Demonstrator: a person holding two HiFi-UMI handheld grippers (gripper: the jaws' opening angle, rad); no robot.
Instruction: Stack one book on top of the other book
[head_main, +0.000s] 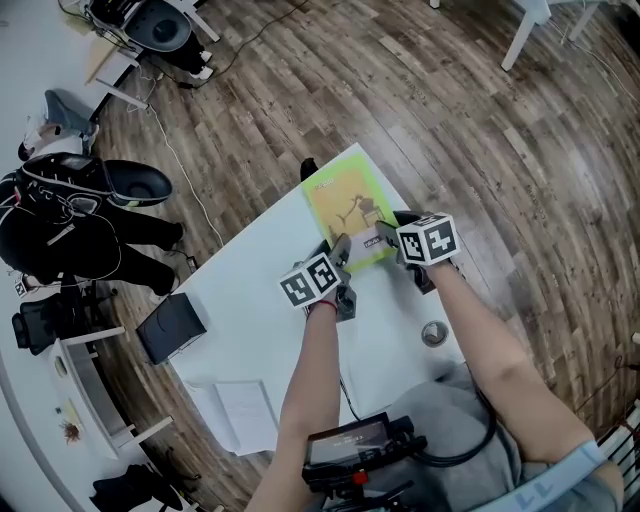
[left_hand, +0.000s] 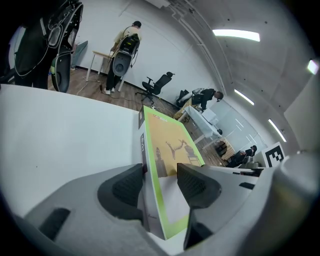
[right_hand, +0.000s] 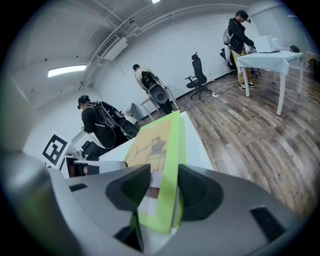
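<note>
Left gripper (head_main: 340, 250) and right gripper (head_main: 388, 236) are clamping their fingers on the yellow-green book (head_main: 346, 203), hiding its near corners from overhead

The book (head_main: 348, 208) has a yellow cover with a lime-green border, a dark figure drawing, a white patch at its near end and a pale grey spine. It lies cover-up at the far corner of the white surface (head_main: 250, 300), its two near corners clamped by the left gripper (left_hand: 161, 182) and right gripper (right_hand: 164, 187). A second green edge (right_hand: 182, 145) lies against its underside; whether that is the other book cannot be told.
</note>
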